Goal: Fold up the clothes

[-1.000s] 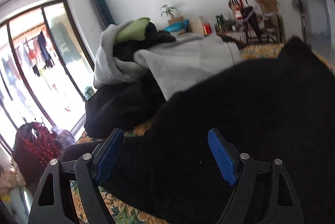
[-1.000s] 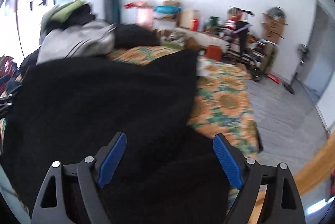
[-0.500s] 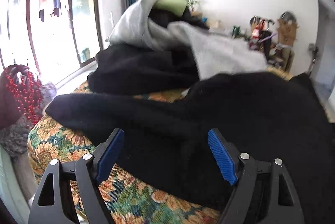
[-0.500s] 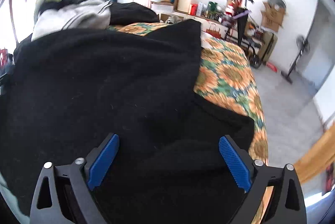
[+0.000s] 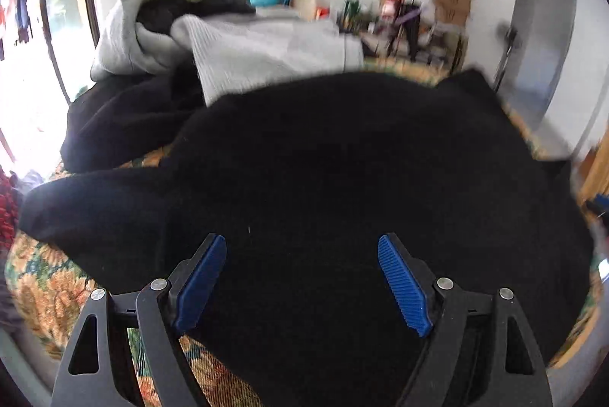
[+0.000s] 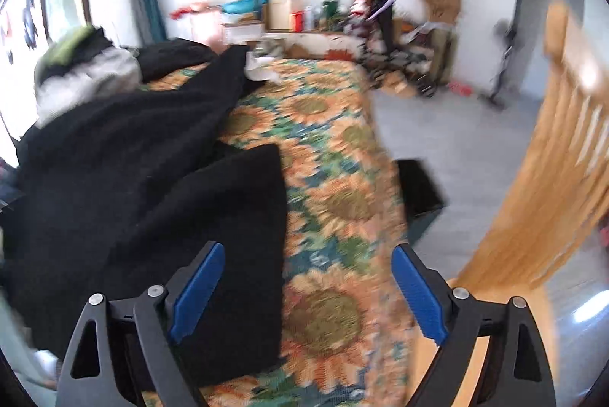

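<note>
A large black garment (image 5: 342, 171) lies spread over the sunflower-patterned bed cover (image 5: 42, 277). My left gripper (image 5: 302, 251) is open and empty, just above the garment's near part. In the right wrist view the same black garment (image 6: 133, 178) fills the left half, with one sleeve end (image 6: 243, 201) lying flat on the bed cover (image 6: 335, 201). My right gripper (image 6: 308, 262) is open and empty, over the sleeve's right edge and the bare cover.
A pile of grey, black and green clothes (image 5: 182, 26) sits at the far left of the bed; it also shows in the right wrist view (image 6: 83, 68). A wooden rail (image 6: 552, 178) stands at right. A dark box (image 6: 418, 190) sits on the grey floor. Clutter lines the far wall.
My right gripper has swung right, off the middle of the garment to its sleeve edge and the bare cover. My left gripper has turned right, further over the garment. Both stay open.
</note>
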Motion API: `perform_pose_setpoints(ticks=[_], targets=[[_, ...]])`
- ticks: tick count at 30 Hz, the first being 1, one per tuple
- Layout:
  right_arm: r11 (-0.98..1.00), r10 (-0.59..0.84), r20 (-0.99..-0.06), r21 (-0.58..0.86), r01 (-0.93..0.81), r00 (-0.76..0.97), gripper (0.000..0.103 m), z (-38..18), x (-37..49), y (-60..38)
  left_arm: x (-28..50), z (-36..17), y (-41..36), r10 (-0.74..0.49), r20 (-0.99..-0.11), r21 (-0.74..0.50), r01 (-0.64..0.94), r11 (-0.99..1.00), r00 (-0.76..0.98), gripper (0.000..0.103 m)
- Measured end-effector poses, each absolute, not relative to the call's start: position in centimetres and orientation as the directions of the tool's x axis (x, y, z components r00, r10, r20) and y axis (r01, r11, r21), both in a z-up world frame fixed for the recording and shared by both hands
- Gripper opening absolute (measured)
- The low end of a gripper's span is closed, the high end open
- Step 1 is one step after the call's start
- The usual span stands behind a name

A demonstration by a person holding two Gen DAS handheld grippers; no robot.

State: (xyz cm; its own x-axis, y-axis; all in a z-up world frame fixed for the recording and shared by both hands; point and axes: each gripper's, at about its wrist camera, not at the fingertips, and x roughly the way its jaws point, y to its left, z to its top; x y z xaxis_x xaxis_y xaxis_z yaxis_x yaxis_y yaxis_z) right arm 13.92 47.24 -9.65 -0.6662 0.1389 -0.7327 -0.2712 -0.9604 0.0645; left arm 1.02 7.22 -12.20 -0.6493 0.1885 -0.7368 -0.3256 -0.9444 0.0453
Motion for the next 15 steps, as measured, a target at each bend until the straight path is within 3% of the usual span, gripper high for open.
perform_pose_setpoints(ticks=[3, 6, 9, 11, 15], targets=[[-0.951, 0.029, -0.734, 0.190, -0.245, -0.679, 0.086, -10.4, 14.1, 48.5, 3.4, -11.4, 10.2, 0.196, -0.700, 0.119, -0.383, -0.916, -0.687, 0.082], [-0.938, 0.005, -0.754, 0.223, -0.264, -0.656, 0.077, -11.5, 14.0, 48.7, 6.0, -10.1, 13.8, 0.285, -0.645, 0.166, -0.494, -0.853, -0.709, 0.082], [-0.946, -0.004, -0.741, 0.220, -0.237, -0.672, 0.066, -11.6, 14.9, 48.4, 7.1, -9.9, 17.4, 0.338, -0.646, 0.190, -0.573, -0.797, -0.684, 0.082], [-0.950, -0.054, -0.733, 0.247, -0.191, -0.679, 0.058, -11.7, 15.7, 48.0, 7.1, -10.6, 19.3, 0.318, -0.644, 0.232, -0.574, -0.785, -0.696, 0.082], [-0.961, -0.053, -0.734, 0.221, -0.165, -0.677, 0.058, -11.7, 16.1, 47.2, 7.3, -12.8, 21.4, 0.231, -0.658, 0.331, -0.551, -0.766, -0.717, 0.082]])
